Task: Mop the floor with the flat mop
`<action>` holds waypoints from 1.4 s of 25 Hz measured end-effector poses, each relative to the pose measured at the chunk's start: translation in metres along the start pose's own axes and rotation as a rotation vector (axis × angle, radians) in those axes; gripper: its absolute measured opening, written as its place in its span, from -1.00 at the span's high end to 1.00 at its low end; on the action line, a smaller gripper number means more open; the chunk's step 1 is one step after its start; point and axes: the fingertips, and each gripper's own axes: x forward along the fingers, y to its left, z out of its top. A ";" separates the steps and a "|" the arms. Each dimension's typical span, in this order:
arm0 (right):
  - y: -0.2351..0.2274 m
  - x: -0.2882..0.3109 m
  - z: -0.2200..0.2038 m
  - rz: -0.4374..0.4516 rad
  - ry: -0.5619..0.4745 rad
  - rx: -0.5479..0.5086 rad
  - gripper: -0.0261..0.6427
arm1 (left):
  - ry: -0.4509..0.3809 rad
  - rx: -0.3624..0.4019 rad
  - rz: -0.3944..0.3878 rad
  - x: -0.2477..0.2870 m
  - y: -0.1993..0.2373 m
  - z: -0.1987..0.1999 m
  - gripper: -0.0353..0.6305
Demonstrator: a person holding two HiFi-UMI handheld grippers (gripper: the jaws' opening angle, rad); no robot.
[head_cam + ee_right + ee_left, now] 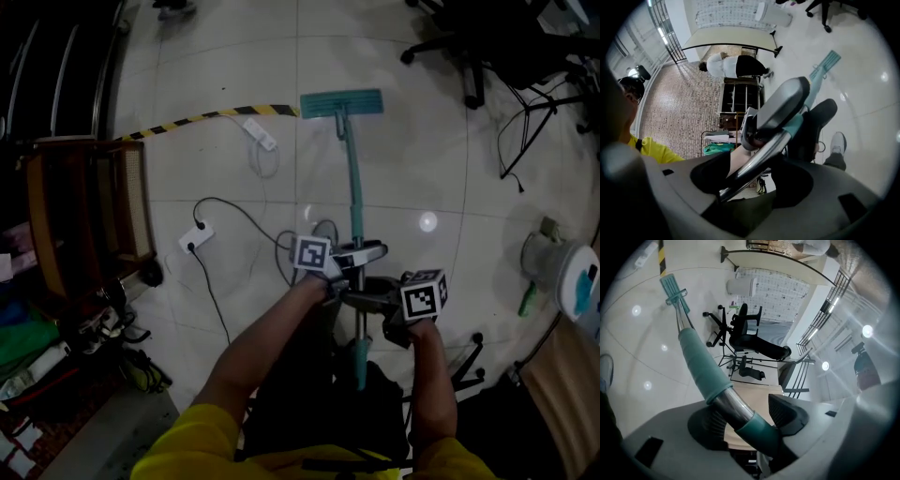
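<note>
The flat mop rests its teal head point(341, 103) on the pale tiled floor ahead of me, its handle point(355, 202) running back toward my body. Both grippers hold that handle. My left gripper point(352, 256) is shut on it higher up; in the left gripper view the handle's teal sleeve point(701, 364) and metal tube pass between the jaws point(746, 420), and the mop head point(673, 287) shows far off. My right gripper point(362, 302) is shut on the metal tube point(754, 166) just below, with the left gripper point(780, 110) and mop head point(828, 61) beyond it.
A white power strip point(260, 132) with cable and black-yellow tape point(202, 117) lie left of the mop head. A wall plug point(195, 236) with black cord lies nearer. A wooden rack point(89, 206) stands left, an office chair point(469, 56) top right, a white appliance point(562, 272) right.
</note>
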 end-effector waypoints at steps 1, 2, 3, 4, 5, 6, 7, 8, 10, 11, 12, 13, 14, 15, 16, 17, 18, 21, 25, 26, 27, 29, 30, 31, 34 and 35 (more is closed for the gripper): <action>-0.006 0.005 0.026 -0.003 -0.006 -0.009 0.07 | 0.006 0.025 0.003 0.001 0.004 0.028 0.10; -0.012 0.011 0.054 -0.005 -0.019 -0.013 0.07 | 0.011 0.027 0.000 0.003 0.007 0.056 0.10; -0.019 0.017 0.083 -0.005 -0.038 -0.016 0.08 | 0.016 0.000 -0.002 0.005 0.009 0.084 0.10; -0.026 0.023 0.114 -0.002 -0.060 -0.019 0.09 | 0.024 -0.030 -0.001 0.006 0.013 0.113 0.11; -0.031 0.029 0.144 0.002 -0.080 -0.022 0.11 | 0.037 -0.019 0.001 0.007 0.017 0.144 0.12; -0.036 0.035 0.173 0.005 -0.095 -0.028 0.12 | 0.053 0.016 0.004 0.009 0.021 0.175 0.12; -0.040 0.039 0.198 0.003 -0.103 -0.033 0.11 | 0.066 0.033 0.014 0.009 0.025 0.202 0.13; -0.044 0.044 0.221 -0.003 -0.105 -0.035 0.11 | 0.075 0.027 0.028 0.010 0.029 0.225 0.14; -0.051 0.051 0.255 -0.025 -0.104 -0.041 0.11 | 0.088 0.003 0.052 0.013 0.034 0.258 0.16; -0.053 0.054 0.266 -0.035 -0.106 -0.047 0.11 | 0.093 -0.002 0.054 0.015 0.035 0.269 0.17; -0.053 0.056 0.273 -0.041 -0.108 -0.053 0.11 | 0.094 0.006 0.049 0.015 0.034 0.276 0.17; -0.051 0.057 0.276 -0.046 -0.105 -0.059 0.10 | 0.092 0.016 0.039 0.015 0.032 0.280 0.17; -0.048 0.058 0.275 -0.050 -0.097 -0.065 0.09 | 0.089 0.017 0.029 0.015 0.028 0.279 0.17; -0.042 0.059 0.271 -0.054 -0.086 -0.072 0.08 | 0.088 0.019 0.025 0.013 0.024 0.274 0.16; -0.036 0.059 0.264 -0.057 -0.071 -0.080 0.06 | 0.090 0.032 0.036 0.010 0.021 0.268 0.16; -0.030 0.058 0.256 -0.059 -0.055 -0.088 0.05 | 0.091 0.052 0.057 0.006 0.018 0.260 0.15; -0.023 0.057 0.244 -0.059 -0.038 -0.094 0.05 | 0.087 0.061 0.070 0.002 0.014 0.250 0.15; -0.005 0.046 0.189 -0.049 -0.011 -0.088 0.04 | 0.054 0.013 0.064 -0.004 -0.005 0.193 0.16; 0.014 0.015 0.093 -0.029 -0.011 -0.046 0.04 | -0.007 -0.067 0.016 0.001 -0.029 0.096 0.18; 0.017 0.007 0.069 -0.023 -0.007 -0.039 0.04 | -0.011 -0.079 0.056 -0.001 -0.028 0.071 0.18; 0.021 0.001 0.045 -0.018 -0.001 -0.033 0.04 | -0.020 -0.103 0.065 -0.002 -0.031 0.047 0.18; 0.029 -0.007 0.001 -0.015 0.010 -0.025 0.04 | -0.038 -0.151 0.051 -0.003 -0.038 -0.001 0.18; 0.032 -0.011 -0.020 -0.015 0.015 -0.021 0.04 | -0.032 -0.151 0.086 -0.007 -0.035 -0.024 0.18; 0.035 -0.015 -0.041 -0.014 0.019 -0.014 0.04 | -0.029 -0.153 0.100 -0.009 -0.035 -0.046 0.18; 0.042 -0.023 -0.100 -0.017 0.044 -0.017 0.04 | -0.027 -0.171 0.097 -0.010 -0.038 -0.109 0.18; 0.044 -0.025 -0.117 -0.013 0.050 -0.023 0.04 | -0.028 -0.178 0.091 -0.010 -0.038 -0.127 0.18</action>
